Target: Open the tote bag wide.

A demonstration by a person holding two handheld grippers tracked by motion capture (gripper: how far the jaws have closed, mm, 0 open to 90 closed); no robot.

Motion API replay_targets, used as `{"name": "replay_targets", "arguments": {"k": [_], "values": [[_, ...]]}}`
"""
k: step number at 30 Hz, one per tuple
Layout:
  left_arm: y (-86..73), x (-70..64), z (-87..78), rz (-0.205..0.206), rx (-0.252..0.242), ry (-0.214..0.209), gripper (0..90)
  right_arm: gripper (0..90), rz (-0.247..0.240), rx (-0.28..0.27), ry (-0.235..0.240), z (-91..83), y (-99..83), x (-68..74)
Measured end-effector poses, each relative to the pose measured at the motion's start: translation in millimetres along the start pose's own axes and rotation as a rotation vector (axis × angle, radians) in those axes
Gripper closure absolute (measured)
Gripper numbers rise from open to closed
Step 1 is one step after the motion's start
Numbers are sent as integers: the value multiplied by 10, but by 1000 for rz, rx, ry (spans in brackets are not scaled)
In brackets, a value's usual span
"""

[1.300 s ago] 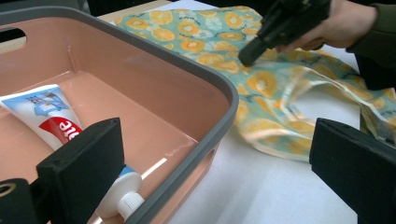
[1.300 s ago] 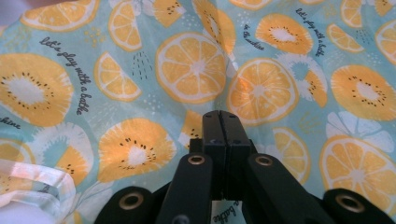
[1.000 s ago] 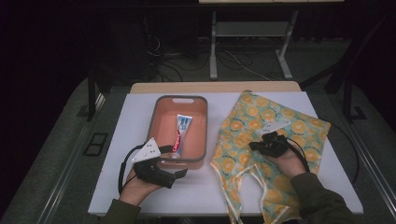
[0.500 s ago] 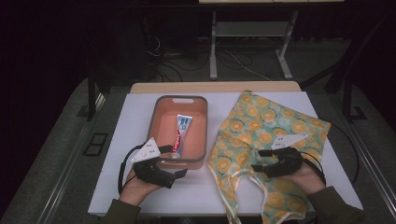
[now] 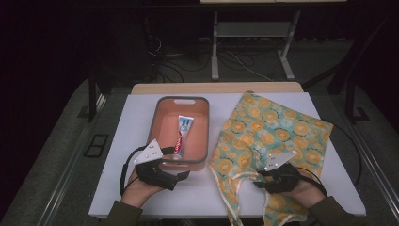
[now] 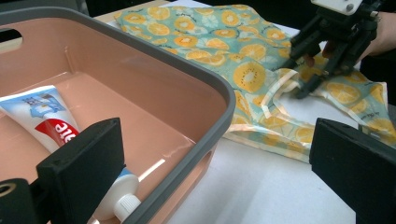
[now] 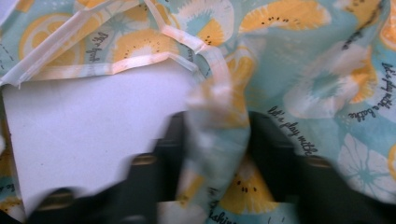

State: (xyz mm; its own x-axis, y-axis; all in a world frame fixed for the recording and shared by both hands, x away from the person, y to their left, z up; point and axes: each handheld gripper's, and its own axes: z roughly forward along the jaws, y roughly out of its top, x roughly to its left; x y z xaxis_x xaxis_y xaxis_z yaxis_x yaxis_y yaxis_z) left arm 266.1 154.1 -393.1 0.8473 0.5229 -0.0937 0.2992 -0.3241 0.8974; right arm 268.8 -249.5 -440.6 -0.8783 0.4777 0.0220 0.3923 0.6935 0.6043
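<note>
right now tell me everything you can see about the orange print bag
The orange print bag is thin teal fabric covered in orange slices, with small black script and pale trimmed handles. It lies flat and slightly rumpled on the white table, right of the pink bin and close beside it. The handles point toward the person. The right claw pinches a fold of fabric at the handle end, with cloth between its jaws in the right gripper view.

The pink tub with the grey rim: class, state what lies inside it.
Inside the pink tub lies one toothpaste tube, cap toward the person. The left gripper jaw hides part of the tube in its own view.
</note>
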Motion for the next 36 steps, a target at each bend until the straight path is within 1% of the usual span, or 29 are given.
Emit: {"name": "replay_targets", "arguments": {"k": [1, 2, 4, 6, 7, 8, 10, 12, 13, 15, 18, 19, 21, 22, 23, 25, 26, 27, 28, 30, 32, 34, 36], "values": [[1, -1, 1, 1, 0, 0, 18, 803, -2, -1, 0, 1, 6, 1], [2, -4, 1, 1, 0, 0, 18, 848, 1, -2, -5, 5, 15, 3], [4, -7, 3, 1, -1, -1, 18, 884, 4, -19, -4, 11, 47, -4], [7, -10, 8, 2, 0, -1, 18, 886, 15, -52, -11, 2, 112, -18], [7, -10, 8, 2, 0, -1, 18, 886, 15, -52, -11, 2, 112, -18], [9, -12, 9, 1, 0, -1, 18, 887, 26, -76, -20, 4, 194, -46], [10, -13, 9, 1, 0, -1, 18, 887, 38, -90, -42, 24, 277, -90], [13, -15, 5, 2, 0, -1, 18, 887, 66, -107, -53, 58, 353, -169], [14, -13, 3, 4, 0, -1, 18, 887, 79, -110, -61, 82, 386, -218], [12, -11, 1, 4, 0, -1, 18, 887, 109, -115, -95, 114, 434, -316], [5, 3, -4, 1, -2, 0, 18, 887, 158, -129, -129, 146, 452, -476], [4, 9, -12, 0, -3, 1, 18, 887, 171, -123, -129, 160, 441, -513], [3, 10, -15, 0, -3, 0, 18, 886, 171, -97, -144, 189, 407, -543], [2, 12, -15, 0, -1, 1, 18, 872, 168, -86, -145, 197, 388, -551], [2, 12, -15, 0, -1, 1, 18, 809, 179, -92, -139, 195, 370, -555], [5, 8, -15, 1, -2, 0, 17, 651, 185, -103, -135, 156, 351, -555], [7, 4, -16, 2, -1, 0, 18, 581, 190, -117, -122, 117, 346, -552], [8, 1, -18, 4, -1, 0, 18, 531, 198, -133, -114, 65, 341, -541], [8, 0, -19, 4, -2, -1, 18, 493, 194, -151, -110, 9, 337, -523], [8, 3, -19, 1, -5, -2, 18, 424, 191, -175, -90, -111, 335, -477], [7, 3, -14, 2, -1, -2, 18, 399, 175, -194, -52, -220, 341, -398], [6, 0, -7, 3, 1, -2, 18, 377, 138, -212, -29, -292, 351, -268], [9, -6, 0, 4, 2, -4, 17, 367, 107, -216, -2, -312, 359, -128]]}}
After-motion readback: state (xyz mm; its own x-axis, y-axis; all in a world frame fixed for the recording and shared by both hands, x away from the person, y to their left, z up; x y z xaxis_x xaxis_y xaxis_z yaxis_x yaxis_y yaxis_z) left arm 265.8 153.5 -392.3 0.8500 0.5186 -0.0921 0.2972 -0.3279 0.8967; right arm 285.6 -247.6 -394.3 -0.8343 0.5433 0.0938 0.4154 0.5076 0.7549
